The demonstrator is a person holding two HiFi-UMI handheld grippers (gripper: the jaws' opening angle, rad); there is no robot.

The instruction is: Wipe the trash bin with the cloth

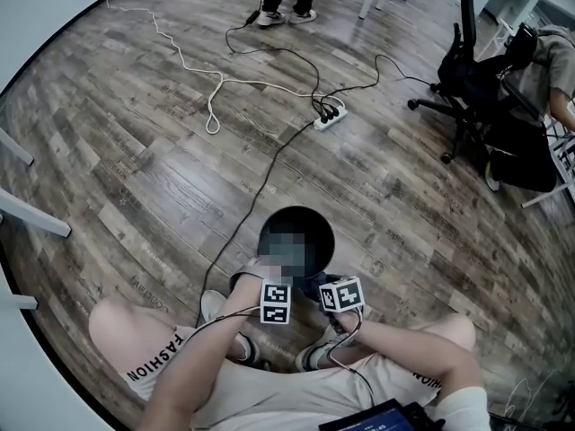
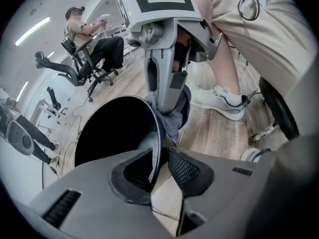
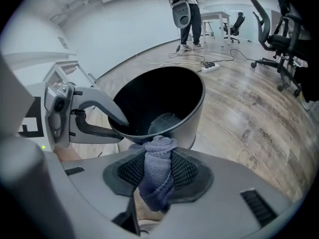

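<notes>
Left gripper view: my left gripper (image 2: pixel 159 166) has its jaws pinching the rim of the trash bin (image 2: pixel 114 133), one pad inside the wall and one outside.
Right gripper view: my right gripper (image 3: pixel 157 172) has its jaws clamped on the cloth (image 3: pixel 159 151), a bunched blue-grey piece. Its top end touches the bin's outer wall just under the rim.
Trash bin: black, round and open-topped, on the wooden floor (image 1: pixel 162 178).
Grippers by the bin: both are at its near side, just beside each other.
My shoes (image 1: pixel 314 356): white, near the bin on my side.
Past the bin: a power strip (image 1: pixel 330 119) with cables lies well apart from it.
</notes>
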